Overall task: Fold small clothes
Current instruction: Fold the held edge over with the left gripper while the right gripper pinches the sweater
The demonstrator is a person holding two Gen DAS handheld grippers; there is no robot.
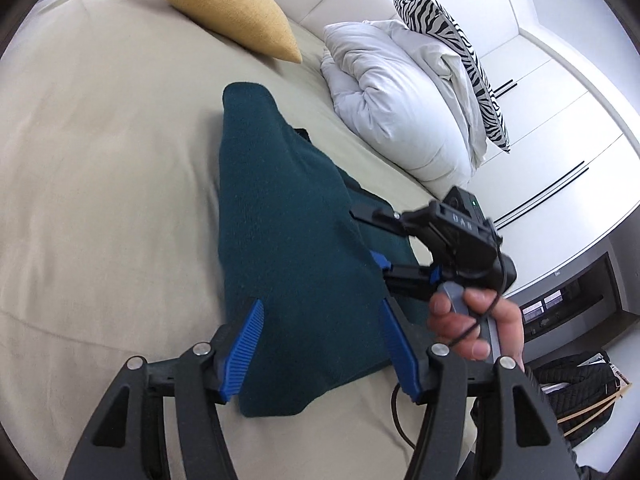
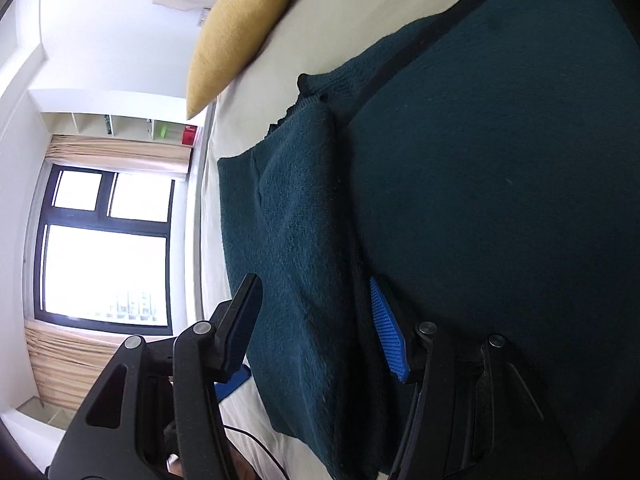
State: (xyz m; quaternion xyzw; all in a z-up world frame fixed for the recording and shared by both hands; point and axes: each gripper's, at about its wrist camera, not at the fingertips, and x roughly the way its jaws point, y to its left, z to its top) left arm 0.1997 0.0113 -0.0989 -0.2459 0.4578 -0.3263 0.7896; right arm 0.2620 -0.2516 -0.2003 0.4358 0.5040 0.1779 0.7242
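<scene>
A dark teal knitted garment (image 1: pixel 288 240) lies on the beige bed (image 1: pixel 100 160), partly folded, with one layer raised into a ridge. My left gripper (image 1: pixel 320 344) is open, its blue pads on either side of the garment's near end, not clamped. My right gripper (image 1: pixel 372 240) comes in from the right, held by a hand (image 1: pixel 472 320). In the right wrist view the right gripper (image 2: pixel 316 320) is open, one finger above a folded flap of the garment (image 2: pixel 300 240) and the blue pad (image 2: pixel 386 328) under the upper layer.
A yellow pillow (image 1: pixel 224 8) lies at the head of the bed. A white duvet (image 1: pixel 400 108) and a zebra cushion (image 1: pixel 460 52) are piled at the right. White wardrobes (image 1: pixel 552 128) stand beyond. A window (image 2: pixel 104 248) shows in the right wrist view.
</scene>
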